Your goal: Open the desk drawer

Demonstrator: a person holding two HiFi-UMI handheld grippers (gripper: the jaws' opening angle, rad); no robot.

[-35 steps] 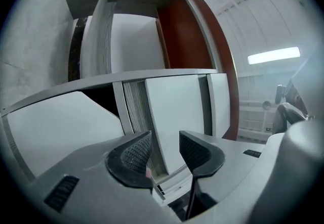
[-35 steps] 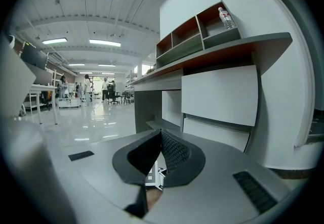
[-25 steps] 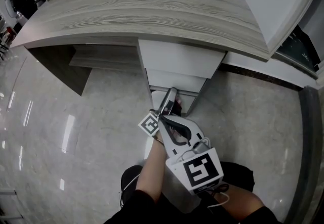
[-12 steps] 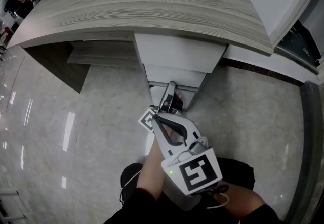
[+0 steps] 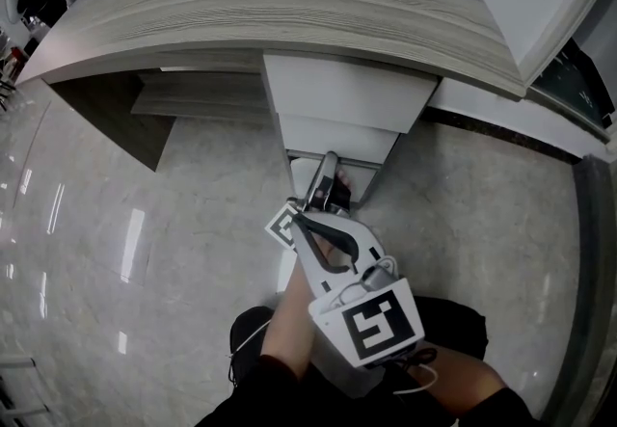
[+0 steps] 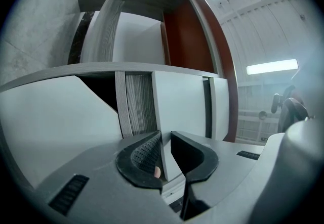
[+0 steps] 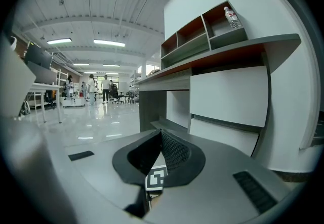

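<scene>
Showing the left claw (image 6: 166,139), whose jaws have just been closing onto the edge of the white drawer (image 6: 179,106); that edge fills the gap between the pads. The drawer sits low in the white cabinet (image 5: 352,93) beneath the near edge of the wood-grain desk (image 5: 289,11). The right claw (image 7: 161,139), closed and empty, hangs nearer, just behind the left claw's marker cube (image 5: 284,228), above the glossy floor (image 5: 96,223).

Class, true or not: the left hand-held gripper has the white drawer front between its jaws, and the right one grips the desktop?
Wrong about the right hand-held gripper: the right gripper view shows its jaws shut on nothing, clear of the desktop. The left hand-held gripper, whose jaws have just been closing, does have the white drawer front between them.
</scene>
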